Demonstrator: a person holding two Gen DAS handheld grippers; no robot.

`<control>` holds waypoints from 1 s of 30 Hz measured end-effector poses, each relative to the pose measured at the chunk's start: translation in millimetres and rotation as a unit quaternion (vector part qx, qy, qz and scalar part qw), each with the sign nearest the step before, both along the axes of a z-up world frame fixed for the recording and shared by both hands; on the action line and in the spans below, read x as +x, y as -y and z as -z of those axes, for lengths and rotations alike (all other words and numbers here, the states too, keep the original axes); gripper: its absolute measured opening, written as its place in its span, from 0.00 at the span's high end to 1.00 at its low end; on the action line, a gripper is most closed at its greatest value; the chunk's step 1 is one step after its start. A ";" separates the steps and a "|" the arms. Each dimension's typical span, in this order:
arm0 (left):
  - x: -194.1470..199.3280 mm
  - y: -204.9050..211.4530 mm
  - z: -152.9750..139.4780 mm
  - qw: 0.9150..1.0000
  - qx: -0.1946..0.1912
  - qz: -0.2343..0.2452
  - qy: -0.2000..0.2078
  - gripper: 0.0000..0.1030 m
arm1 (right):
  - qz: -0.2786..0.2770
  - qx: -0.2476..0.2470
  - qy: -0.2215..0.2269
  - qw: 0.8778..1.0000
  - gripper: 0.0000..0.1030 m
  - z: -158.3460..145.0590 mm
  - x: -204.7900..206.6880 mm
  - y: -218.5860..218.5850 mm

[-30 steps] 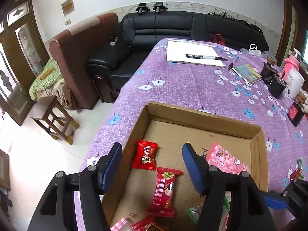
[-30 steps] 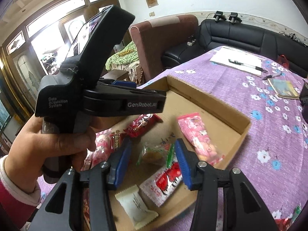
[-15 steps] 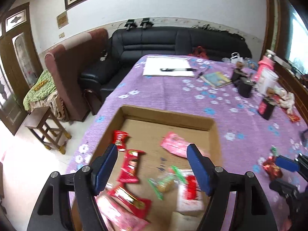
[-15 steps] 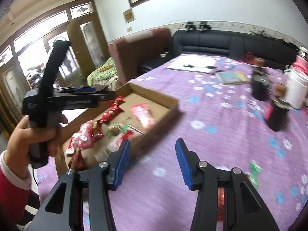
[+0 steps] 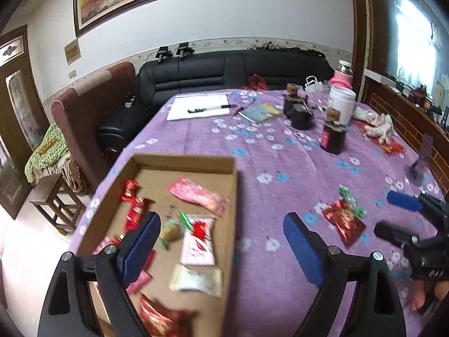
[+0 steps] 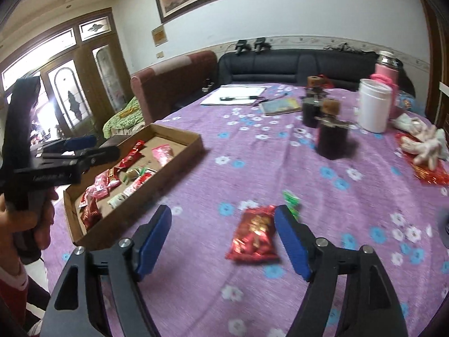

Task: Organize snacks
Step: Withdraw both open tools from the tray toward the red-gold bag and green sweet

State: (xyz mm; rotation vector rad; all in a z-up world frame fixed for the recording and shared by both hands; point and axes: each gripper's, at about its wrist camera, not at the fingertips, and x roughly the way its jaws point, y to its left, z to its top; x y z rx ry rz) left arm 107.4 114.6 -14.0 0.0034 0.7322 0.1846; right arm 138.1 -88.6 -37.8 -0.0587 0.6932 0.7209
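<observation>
A shallow cardboard box (image 5: 185, 159) (image 6: 179, 151) on the purple flowered tablecloth holds several snack packets, red, pink and white. A red foil snack bag (image 6: 254, 234) (image 5: 344, 221) lies on the cloth to the right of the box, with a small green-wrapped candy (image 6: 290, 198) (image 5: 348, 193) just beyond it. My right gripper (image 6: 223, 241) is open and empty, low over the cloth with the red bag next to its right finger. My left gripper (image 5: 221, 245) is open and empty above the box's right edge.
Two dark jars (image 6: 332, 137) with cork lids, a white tub (image 6: 374, 108), a pink flask (image 6: 387, 70), a notebook (image 6: 280, 106), paper with a pen (image 6: 234, 98) and white gloves (image 6: 423, 140) stand further back. A black sofa (image 5: 224, 70) lies beyond the table.
My right gripper has swung right from over the box, across the cloth, to the red foil bag. My left gripper has pulled back and risen from inside the box, staying open.
</observation>
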 end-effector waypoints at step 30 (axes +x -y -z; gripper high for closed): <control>-7.1 80.4 55.7 0.997 0.017 0.030 -0.071 0.10 | 0.001 -0.040 -0.001 0.999 0.26 23.8 39.5 46.3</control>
